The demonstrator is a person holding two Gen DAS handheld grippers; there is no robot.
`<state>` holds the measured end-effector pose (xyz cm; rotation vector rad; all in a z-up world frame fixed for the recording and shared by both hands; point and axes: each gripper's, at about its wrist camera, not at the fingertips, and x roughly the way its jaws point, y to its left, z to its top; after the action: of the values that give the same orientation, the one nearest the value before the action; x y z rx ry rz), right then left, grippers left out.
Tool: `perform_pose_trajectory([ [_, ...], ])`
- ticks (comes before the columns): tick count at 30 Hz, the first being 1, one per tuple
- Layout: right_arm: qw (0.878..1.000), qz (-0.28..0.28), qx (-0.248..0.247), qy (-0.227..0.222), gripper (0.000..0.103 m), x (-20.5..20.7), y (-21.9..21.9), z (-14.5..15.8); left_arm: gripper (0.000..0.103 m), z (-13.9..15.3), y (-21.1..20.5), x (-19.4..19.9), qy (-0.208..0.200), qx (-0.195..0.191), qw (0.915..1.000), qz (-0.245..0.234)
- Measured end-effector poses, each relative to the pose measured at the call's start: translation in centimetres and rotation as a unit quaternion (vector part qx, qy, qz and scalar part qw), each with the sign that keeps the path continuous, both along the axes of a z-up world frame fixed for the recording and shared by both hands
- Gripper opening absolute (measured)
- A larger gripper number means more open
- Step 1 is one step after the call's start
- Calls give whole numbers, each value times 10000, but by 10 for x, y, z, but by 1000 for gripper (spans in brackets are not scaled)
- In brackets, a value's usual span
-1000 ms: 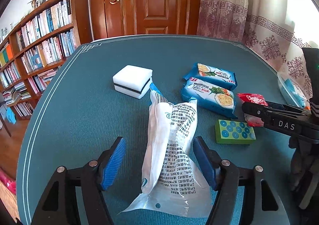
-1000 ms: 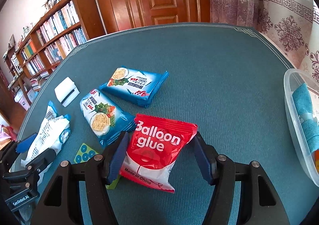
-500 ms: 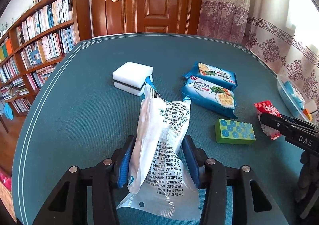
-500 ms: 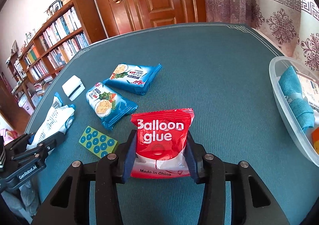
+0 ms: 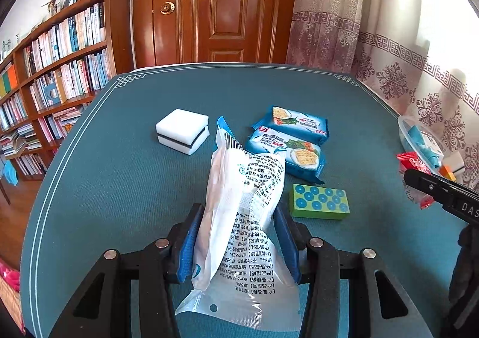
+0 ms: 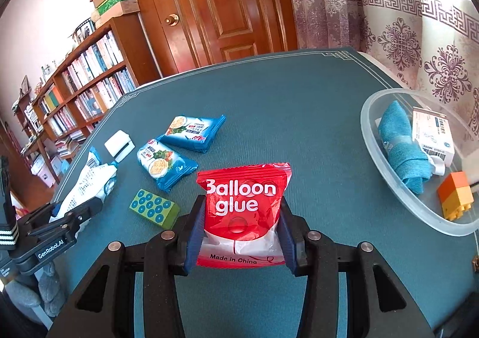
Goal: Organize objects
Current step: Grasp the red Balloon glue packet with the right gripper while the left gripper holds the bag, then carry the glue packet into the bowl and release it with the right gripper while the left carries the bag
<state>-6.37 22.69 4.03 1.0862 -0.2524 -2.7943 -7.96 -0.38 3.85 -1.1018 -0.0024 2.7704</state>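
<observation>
Nearest, the left gripper (image 5: 238, 240) clamps its blue pads on a white printed packet (image 5: 242, 212), and the right gripper (image 6: 241, 231) is closed tight on a red Balloon glue sachet (image 6: 244, 206). On the teal table (image 6: 299, 116), a green dotted block (image 6: 154, 209) lies at ten o'clock from the sachet; two blue cracker packs (image 6: 176, 149) and a white sponge (image 6: 119, 146) lie beyond. A clear tub (image 6: 371, 140) sits at two o'clock

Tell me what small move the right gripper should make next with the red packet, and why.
Probably carry the Balloon glue packet right, over the clear tub. The right gripper has its jaws shut on it, and the tub already holds sorted things such as the blue cloth.
</observation>
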Motion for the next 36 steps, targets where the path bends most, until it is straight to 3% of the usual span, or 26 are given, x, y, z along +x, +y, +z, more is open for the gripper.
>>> perform_pose_trajectory([
  [10, 9982, -581, 17, 130, 46, 15, 64, 15, 51, 15, 40, 9, 123, -16, 9992, -386],
  [15, 9952, -922, 250, 203, 46, 18, 100, 22, 51, 19, 59, 12, 154, -40, 9982, -577],
  [25, 9792, -1883, 750, 128, 46, 6, 174, 26, 51, 23, 94, 16, 168, -62, 9956, -919],
  [36, 9647, -2320, 1242, -25, 47, -25, 201, 16, 51, 24, 114, 19, 158, -133, 9938, -1093],
])
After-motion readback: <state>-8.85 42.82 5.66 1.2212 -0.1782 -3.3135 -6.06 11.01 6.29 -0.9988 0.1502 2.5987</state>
